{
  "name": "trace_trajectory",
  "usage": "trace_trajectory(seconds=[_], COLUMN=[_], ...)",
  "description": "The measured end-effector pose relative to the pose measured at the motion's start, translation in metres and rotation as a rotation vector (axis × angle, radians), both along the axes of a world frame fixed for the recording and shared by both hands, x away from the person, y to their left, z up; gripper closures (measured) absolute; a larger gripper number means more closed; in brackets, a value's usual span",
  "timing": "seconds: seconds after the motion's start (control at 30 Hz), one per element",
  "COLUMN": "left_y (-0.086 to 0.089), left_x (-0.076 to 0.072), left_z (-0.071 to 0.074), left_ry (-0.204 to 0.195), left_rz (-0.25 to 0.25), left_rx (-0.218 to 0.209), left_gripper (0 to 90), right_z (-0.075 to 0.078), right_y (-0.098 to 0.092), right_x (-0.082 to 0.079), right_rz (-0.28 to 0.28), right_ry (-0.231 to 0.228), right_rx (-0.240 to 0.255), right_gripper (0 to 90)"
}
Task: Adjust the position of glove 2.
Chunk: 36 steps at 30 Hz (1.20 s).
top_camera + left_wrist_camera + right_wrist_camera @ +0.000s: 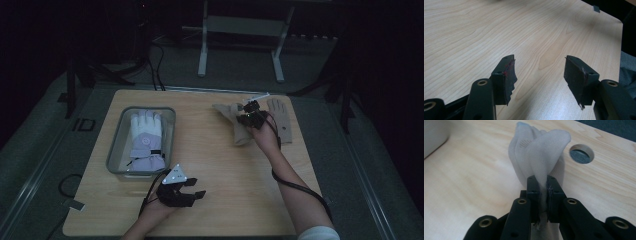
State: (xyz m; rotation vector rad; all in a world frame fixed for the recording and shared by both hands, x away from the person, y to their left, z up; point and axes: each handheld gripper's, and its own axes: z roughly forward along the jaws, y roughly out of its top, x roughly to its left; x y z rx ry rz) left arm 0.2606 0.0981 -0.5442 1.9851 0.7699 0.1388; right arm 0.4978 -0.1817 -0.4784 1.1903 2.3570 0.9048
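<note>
While the left gripper [196,188] is resting near the table's [235,190] 7 o'clock edge, its jaws are standing about half apart with nothing between them, over bare wood. At the table's 10 o'clock position, a clear bin [116,159] is holding one white and lavender glove [145,137], lying flat with its fingers pointing toward 12 o'clock. At roughly 1 o'clock, the right gripper [248,111] is pinching a beige glove [239,131]; in the right gripper view, the jaws are clamping tight on a fold of the fabric [541,165], which is standing up from the pads. A second beige glove [281,120] is lying flat just beside it, toward 2 o'clock.
</note>
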Motion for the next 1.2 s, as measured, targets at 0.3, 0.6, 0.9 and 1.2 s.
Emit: trace_trajectory(seconds=[0.3,0.6,0.9,1.2], left_y=[-0.001,-0.003,-0.005,-0.004], left_x=[-0.004,-0.009,-0.011,-0.010], left_z=[0.003,0.002,0.001,0.000], left_ry=[-0.014,-0.009,-0.011,-0.006], left_rz=[0.001,-0.006,-0.007,-0.009], left_rx=[-0.001,0.003,0.006,-0.005], left_gripper=[42.7,42.7,42.7,42.7], right_z=[-0.021,-0.047,-0.060,-0.046], right_y=[0.001,-0.014,-0.011,-0.012], right_x=[-0.058,-0.088,-0.097,-0.090], right_rz=[0.133,0.204,0.264,0.351], right_ry=[0.032,0.113,0.131,0.030], right_rx=[-0.074,-0.100,-0.090,-0.112], right_gripper=[82.4,77.6,55.6,65.0])
